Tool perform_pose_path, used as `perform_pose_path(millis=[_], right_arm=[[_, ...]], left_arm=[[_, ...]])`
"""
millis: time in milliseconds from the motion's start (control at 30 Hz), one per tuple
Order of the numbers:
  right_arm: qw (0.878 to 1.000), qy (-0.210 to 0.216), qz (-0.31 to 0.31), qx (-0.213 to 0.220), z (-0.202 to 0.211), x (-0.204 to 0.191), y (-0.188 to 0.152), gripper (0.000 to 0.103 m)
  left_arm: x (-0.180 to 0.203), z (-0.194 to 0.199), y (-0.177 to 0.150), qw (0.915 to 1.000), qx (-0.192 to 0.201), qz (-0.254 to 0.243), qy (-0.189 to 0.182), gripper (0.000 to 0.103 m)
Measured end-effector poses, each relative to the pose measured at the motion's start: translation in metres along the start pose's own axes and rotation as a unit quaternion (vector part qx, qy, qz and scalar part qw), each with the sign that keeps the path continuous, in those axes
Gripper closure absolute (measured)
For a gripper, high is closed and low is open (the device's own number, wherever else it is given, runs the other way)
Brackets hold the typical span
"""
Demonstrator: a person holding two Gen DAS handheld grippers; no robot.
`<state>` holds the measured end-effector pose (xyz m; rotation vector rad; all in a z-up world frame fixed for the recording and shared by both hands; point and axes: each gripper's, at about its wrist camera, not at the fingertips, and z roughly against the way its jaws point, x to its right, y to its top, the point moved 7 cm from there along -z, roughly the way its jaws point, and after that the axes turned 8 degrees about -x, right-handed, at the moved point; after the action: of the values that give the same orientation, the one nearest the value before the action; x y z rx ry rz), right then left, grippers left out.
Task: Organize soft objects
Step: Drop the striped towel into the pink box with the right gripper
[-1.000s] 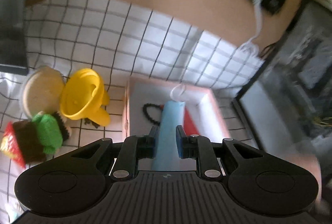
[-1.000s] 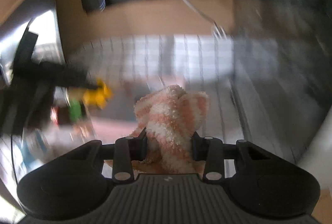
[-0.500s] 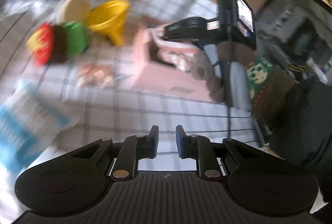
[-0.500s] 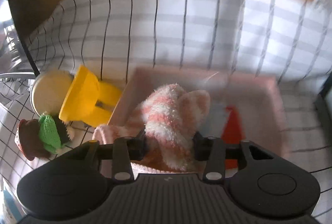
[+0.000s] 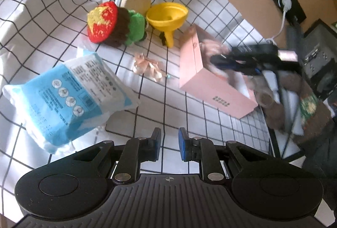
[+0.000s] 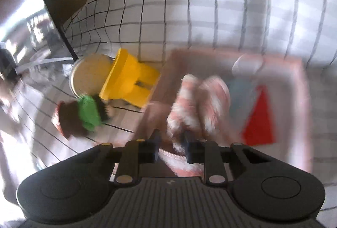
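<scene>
Surface: checked cloth.
Left gripper: jaws narrowly apart, holding nothing.
Right gripper: jaws closing, fluffy sock between them, over pink box.

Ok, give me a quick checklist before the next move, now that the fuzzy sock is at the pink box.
1. Striped sock over the pink box: ok.
2. Right gripper clear of the sock: cannot tell, blurred, fingers closing.
3. Left gripper empty: ok.
4. Blue tissue pack on the cloth, unobstructed: ok.
5. Knitted burger outside the box: not ok.
6. Yellow funnel clear of the box: ok.
</scene>
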<state>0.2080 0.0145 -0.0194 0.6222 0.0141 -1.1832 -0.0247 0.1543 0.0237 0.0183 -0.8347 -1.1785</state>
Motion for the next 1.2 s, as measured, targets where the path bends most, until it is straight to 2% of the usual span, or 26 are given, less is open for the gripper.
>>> perform_pose_path(millis=[67,133,233,267,333,400,433,500,533,567,667,733,767,800,900,933,1033,1133,1200], right_arm=[[1.000,0.006,-0.015,-0.009,-0.021,-0.006,0.000,0.083],[1.000,-0.017,-0.005,-0.012,-0.037,-0.009,-0.002,0.083],[1.000,-0.013,0.003,-0.004,-0.031,-0.012,-0.004,0.083],[1.000,-0.014,0.017,0.002,-0.022,-0.015,-0.005,0.080],[0.997,-0.038,0.059,0.023,-0.002,-0.025,-0.010,0.066],[0.987,-0.084,0.118,0.070,0.022,-0.042,-0.014,0.041],[0.977,-0.104,0.159,0.099,0.034,-0.058,-0.019,0.040],[0.957,-0.125,0.230,0.125,0.040,-0.090,-0.027,0.040],[0.951,-0.126,0.253,0.126,0.038,-0.106,-0.029,0.040],[0.950,-0.118,0.263,0.118,0.031,-0.118,-0.030,0.040],[0.963,-0.072,0.248,0.072,-0.006,-0.145,-0.033,0.040],[0.963,-0.085,0.249,0.056,-0.037,-0.155,-0.036,0.043],[0.962,-0.101,0.250,0.051,-0.052,-0.156,-0.036,0.050],[0.961,-0.112,0.250,0.046,-0.063,-0.155,-0.037,0.062],[0.965,-0.115,0.235,0.014,-0.086,-0.145,-0.045,0.078],[0.967,-0.108,0.231,0.022,-0.085,-0.145,-0.050,0.078],[0.972,-0.076,0.222,0.006,-0.071,-0.140,-0.078,0.078],[0.971,-0.077,0.227,0.008,-0.050,-0.127,-0.115,0.078],[0.971,-0.086,0.223,0.012,-0.033,-0.113,-0.138,0.078]], left_arm=[[0.001,-0.001,-0.003,0.9999,-0.006,-0.006,0.006,0.083],[0.001,0.001,-0.005,0.9999,-0.008,-0.010,0.007,0.083],[0.000,0.009,-0.006,0.9998,-0.003,-0.015,0.011,0.083],[-0.002,0.012,-0.006,0.9998,0.001,-0.016,0.011,0.083],[-0.008,0.017,-0.005,0.9998,0.008,-0.012,0.014,0.083],[-0.018,0.021,-0.003,0.9996,0.013,-0.001,0.023,0.083],[-0.023,0.023,-0.002,0.9995,0.015,0.004,0.027,0.083],[-0.035,0.025,0.001,0.9991,0.018,0.015,0.035,0.083],[-0.040,0.026,0.003,0.9988,0.020,0.018,0.041,0.084],[-0.047,0.027,0.005,0.9982,0.024,0.020,0.051,0.086],[-0.068,0.032,0.017,0.9958,0.042,0.039,0.071,0.086],[-0.083,0.037,0.026,0.9925,0.055,0.048,0.098,0.086],[-0.088,0.040,0.029,0.9920,0.056,0.048,0.102,0.086],[-0.091,0.043,0.031,0.9925,0.055,0.046,0.099,0.086],[-0.090,0.056,0.028,0.9951,0.052,0.025,0.081,0.086],[-0.090,0.060,0.026,0.9958,0.051,0.017,0.074,0.086],[-0.088,0.076,0.025,0.9964,0.060,0.005,0.059,0.086],[-0.094,0.086,0.033,0.9953,0.069,0.000,0.068,0.086],[-0.102,0.082,0.038,0.9960,0.054,0.006,0.070,0.086]])
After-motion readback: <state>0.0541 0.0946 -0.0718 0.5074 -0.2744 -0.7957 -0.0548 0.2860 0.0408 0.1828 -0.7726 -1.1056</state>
